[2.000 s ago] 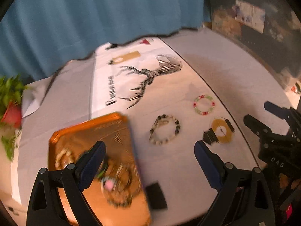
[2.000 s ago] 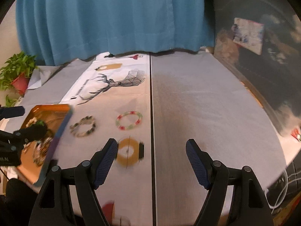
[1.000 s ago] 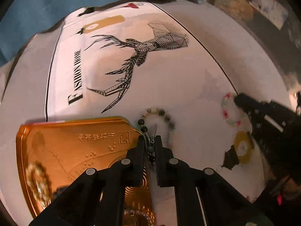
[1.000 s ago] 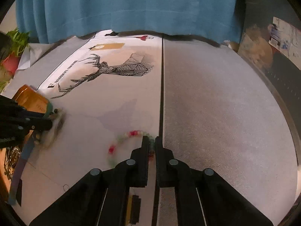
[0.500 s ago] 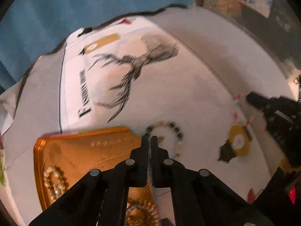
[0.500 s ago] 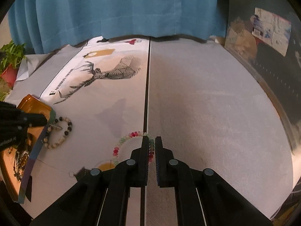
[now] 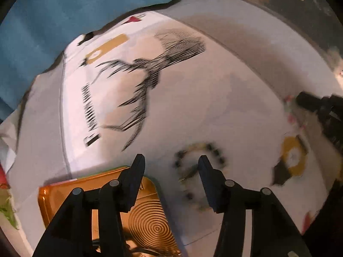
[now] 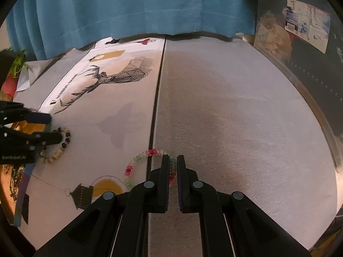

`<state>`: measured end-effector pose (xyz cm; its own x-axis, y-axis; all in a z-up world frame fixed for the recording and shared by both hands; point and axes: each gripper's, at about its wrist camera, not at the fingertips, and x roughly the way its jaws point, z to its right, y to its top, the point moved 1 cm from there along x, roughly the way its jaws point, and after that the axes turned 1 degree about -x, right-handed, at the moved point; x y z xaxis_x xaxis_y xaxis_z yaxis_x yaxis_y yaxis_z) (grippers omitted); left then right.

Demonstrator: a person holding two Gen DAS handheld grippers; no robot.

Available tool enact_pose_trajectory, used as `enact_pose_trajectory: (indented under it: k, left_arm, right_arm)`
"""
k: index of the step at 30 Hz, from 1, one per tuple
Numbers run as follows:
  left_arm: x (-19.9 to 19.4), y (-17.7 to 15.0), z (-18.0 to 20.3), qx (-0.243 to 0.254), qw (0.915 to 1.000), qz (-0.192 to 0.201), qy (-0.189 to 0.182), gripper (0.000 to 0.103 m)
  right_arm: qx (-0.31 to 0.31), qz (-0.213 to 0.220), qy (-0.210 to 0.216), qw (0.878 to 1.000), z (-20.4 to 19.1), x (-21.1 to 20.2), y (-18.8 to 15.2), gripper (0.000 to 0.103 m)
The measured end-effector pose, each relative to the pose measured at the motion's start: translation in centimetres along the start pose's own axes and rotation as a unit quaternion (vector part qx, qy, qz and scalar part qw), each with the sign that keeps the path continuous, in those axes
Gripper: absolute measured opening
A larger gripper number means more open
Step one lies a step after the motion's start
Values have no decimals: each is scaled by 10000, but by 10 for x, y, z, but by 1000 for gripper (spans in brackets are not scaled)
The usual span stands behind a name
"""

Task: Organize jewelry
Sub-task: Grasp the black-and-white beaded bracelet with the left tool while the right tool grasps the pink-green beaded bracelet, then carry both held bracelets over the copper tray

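In the left wrist view my left gripper [image 7: 171,160] hangs over the cloth with its jaws opening. The dark and cream bead bracelet [image 7: 211,147] lies blurred on the cloth under the gap and the right finger, with neither pad pressing on it. The orange metal tray [image 7: 64,194] sits just under the left finger, with jewelry in its near end. My right gripper [image 8: 173,160] is shut on the pink and green bead bracelet [image 8: 137,160], which rests on the cloth. The right wrist view also shows the left gripper [image 8: 50,127] above the dark and cream bracelet [image 8: 57,152].
A white cloth printed with a black deer [image 8: 107,79] covers the left of the table, and grey cloth [image 8: 235,117] the right. A yellow disc with a black tag [image 8: 105,187] shows near the right gripper. A blue curtain [image 8: 128,6] hangs behind, and a potted plant [image 8: 15,68] stands far left.
The left jaws have opened and let go of the dark and cream bracelet, which now lies beside the tray. The right gripper stays shut on the pink and green bracelet.
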<state>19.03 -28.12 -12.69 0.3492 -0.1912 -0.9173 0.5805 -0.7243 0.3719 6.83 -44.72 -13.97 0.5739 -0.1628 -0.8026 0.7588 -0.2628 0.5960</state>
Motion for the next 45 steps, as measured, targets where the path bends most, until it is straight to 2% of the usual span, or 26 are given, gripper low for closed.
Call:
enact_pose_trajectory:
  k: [4, 9, 12, 14, 15, 16, 18, 21, 28, 37, 45]
  left_arm:
    - [2, -7, -21, -371, 9992, -146, -84, 68]
    - [6, -4, -4, 50, 9991, -300, -283, 73]
    - [7, -3, -3, -23, 9994, -191, -301, 74]
    - [9, -3, -10, -310, 9978, -168, -560, 59]
    - [6, -3, -14, -472, 9970, -72, -604, 28]
    - [4, -2, -12, -405, 9975, -47, -585, 6]
    - [0, -3, -11, -420, 9979, -44, -482, 5]
    - [-20, -3, -11, -531, 9972, 199, -497, 5]
    - [-83, -17, -5, -831, 9924, 813, -405, 5]
    - [-164, -72, 4, -1243, 9809, 1465, -312, 5]
    - [-217, -144, 10, -1435, 9756, 1637, -278, 5]
  right_arm:
    - [10, -48, -23, 10000, 3, 4, -3, 7]
    - [-51, -22, -62, 10000, 3, 3, -2, 7]
    - [-60, -13, -120, 9999, 4, 5, -1, 8]
    - [-72, 28, -157, 9998, 3, 6, -1, 8]
    - [-105, 61, -189, 9997, 2, 6, -1, 8]
    - [-171, 112, -252, 9995, 0, 6, -2, 7]
    - [-290, 157, -308, 9990, -4, 6, -2, 6]
    - [-256, 154, -32, 9995, -7, 1, 1, 6]
    - [-343, 682, -56, 9971, -22, -51, 16, 6]
    - [-470, 1080, 21, 9930, -54, -131, -2, 6]
    - [-819, 1098, 306, 9901, -100, -189, -52, 6]
